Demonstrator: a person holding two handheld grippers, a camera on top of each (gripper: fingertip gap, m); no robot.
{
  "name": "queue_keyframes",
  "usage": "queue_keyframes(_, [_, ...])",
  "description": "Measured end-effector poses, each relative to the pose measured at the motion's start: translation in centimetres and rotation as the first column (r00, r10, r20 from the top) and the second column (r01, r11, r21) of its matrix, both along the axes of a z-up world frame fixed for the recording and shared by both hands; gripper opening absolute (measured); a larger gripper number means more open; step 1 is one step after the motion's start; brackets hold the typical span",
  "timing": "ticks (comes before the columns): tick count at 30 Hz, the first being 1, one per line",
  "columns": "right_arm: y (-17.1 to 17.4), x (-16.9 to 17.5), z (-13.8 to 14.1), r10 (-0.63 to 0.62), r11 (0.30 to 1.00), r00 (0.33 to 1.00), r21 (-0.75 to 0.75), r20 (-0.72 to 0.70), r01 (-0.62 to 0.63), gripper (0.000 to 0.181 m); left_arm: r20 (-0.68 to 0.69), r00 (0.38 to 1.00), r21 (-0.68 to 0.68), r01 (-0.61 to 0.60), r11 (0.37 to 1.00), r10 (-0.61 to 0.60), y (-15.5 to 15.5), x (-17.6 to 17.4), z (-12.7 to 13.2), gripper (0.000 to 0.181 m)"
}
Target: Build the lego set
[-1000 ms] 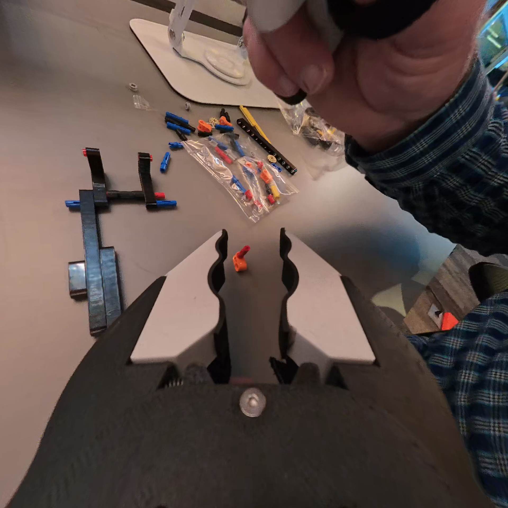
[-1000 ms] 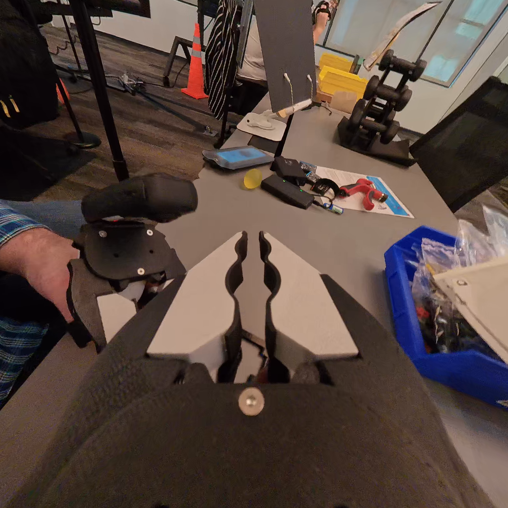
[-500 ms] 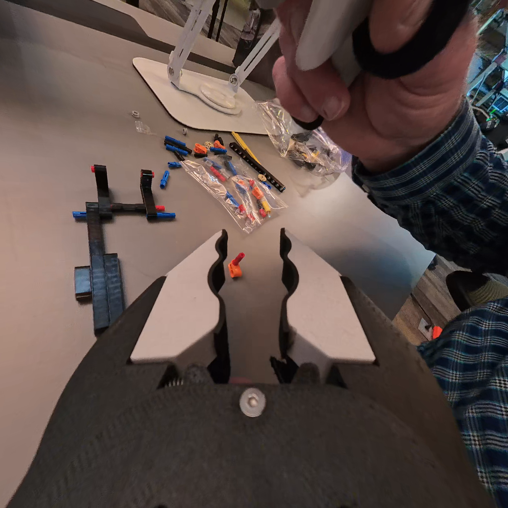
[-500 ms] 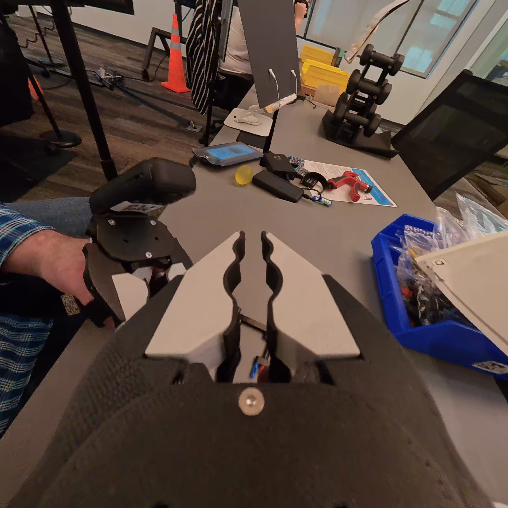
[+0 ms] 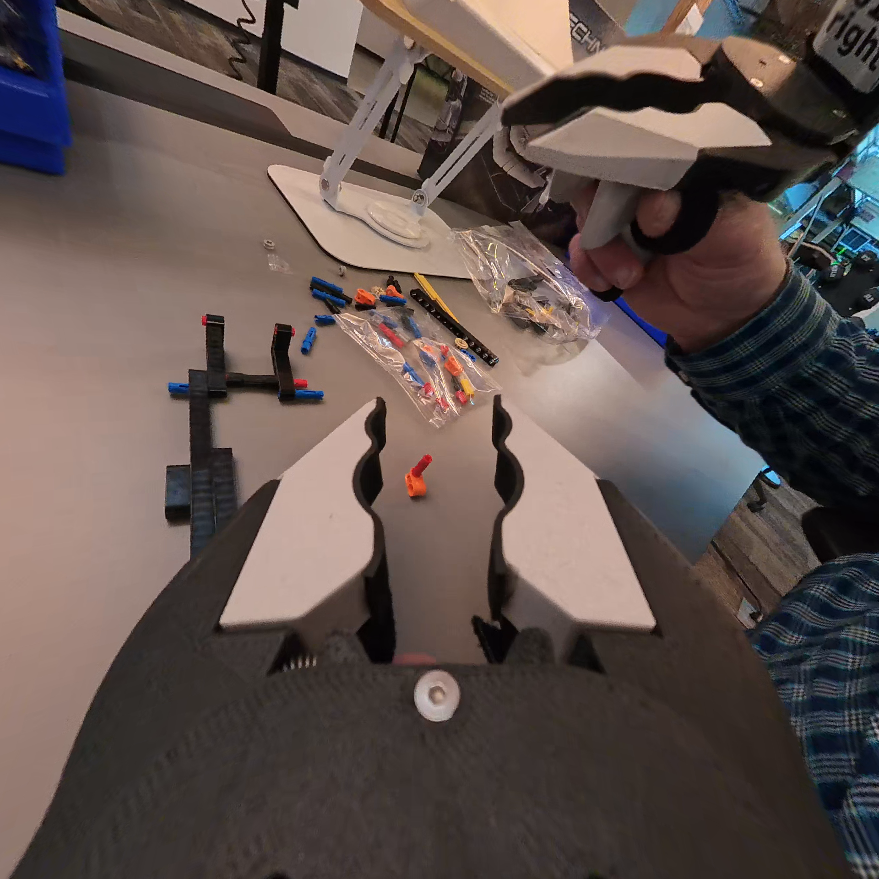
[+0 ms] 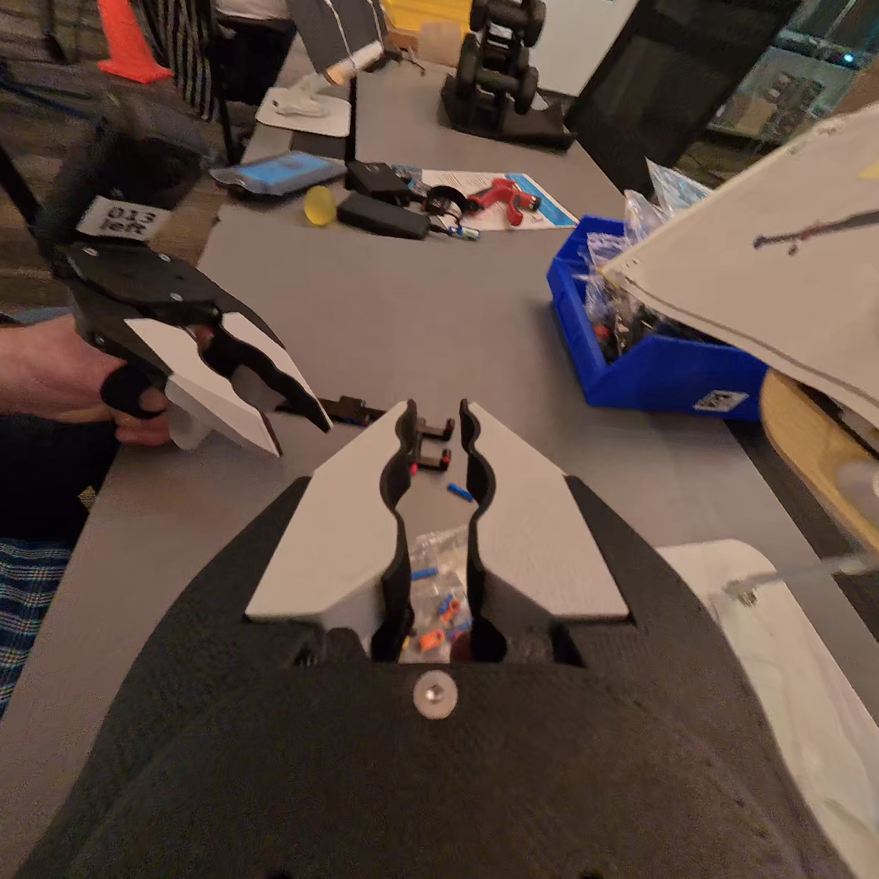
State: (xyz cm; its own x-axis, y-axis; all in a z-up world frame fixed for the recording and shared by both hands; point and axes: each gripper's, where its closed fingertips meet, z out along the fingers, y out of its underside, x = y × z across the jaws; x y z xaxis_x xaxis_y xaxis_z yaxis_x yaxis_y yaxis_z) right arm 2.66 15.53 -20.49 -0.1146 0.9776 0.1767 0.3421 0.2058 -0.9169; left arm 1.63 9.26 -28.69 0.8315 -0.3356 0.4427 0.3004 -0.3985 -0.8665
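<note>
Jaws apart on the left hand-held gripper (image 5: pixel 435 414), nothing between them, and it hangs over the grey counter (image 5: pixel 119 266) with a small orange-and-red lego piece (image 5: pixel 417 477) lying on the surface in the gap. To its left sits the partly built black lego frame (image 5: pixel 211 404), blue and red pins poking from its ends. Beyond that, a clear bag of small pieces (image 5: pixel 418 366) lies flat, loose blue and orange bits (image 5: pixel 352 297) scattered just behind it, a black beam (image 5: pixel 454 326) alongside. Up high on the right, the right hand-held gripper (image 6: pixel 436 409) is also parted, empty, looking down on the bag and the frame. A blue bin (image 6: pixel 661 366) stuffed with bags stands well off to the side.
</note>
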Motion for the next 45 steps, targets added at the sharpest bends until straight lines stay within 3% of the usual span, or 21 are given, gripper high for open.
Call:
queue_keyframes(14, [6.8, 5.9, -4.4, -0.232, 0.973, 0.953, 0.037, 0.194, 0.230, 0.005, 0.002, 0.999, -0.005, -0.043, 0.999, 0.043, 0.3, -0.6, -0.1, 0.039])
queue_keyframes(18, [7.4, 6.9, -5.0, -0.249, 0.968, 0.942, 0.025, 0.226, 0.250, 0.003, 0.003, 0.999, -0.008, -0.047, 0.999, 0.047, 0.3, -0.7, -0.1, 0.039])
queue_keyframes(39, [2.1, 7.0, -13.2, -0.126, 0.991, 0.885, 0.089, 0.447, 0.096, 0.005, 0.003, 0.998, -0.005, -0.060, 0.998, 0.060, 0.4, -0.8, -0.1, 0.038])
queue_keyframes(45, [0.2, 7.5, -13.1, -0.081, 0.996, 0.923, 0.066, 0.375, 0.061, 0.007, 0.002, 0.998, -0.009, -0.060, 0.998, 0.060, 0.4, -0.8, -0.1, 0.037])
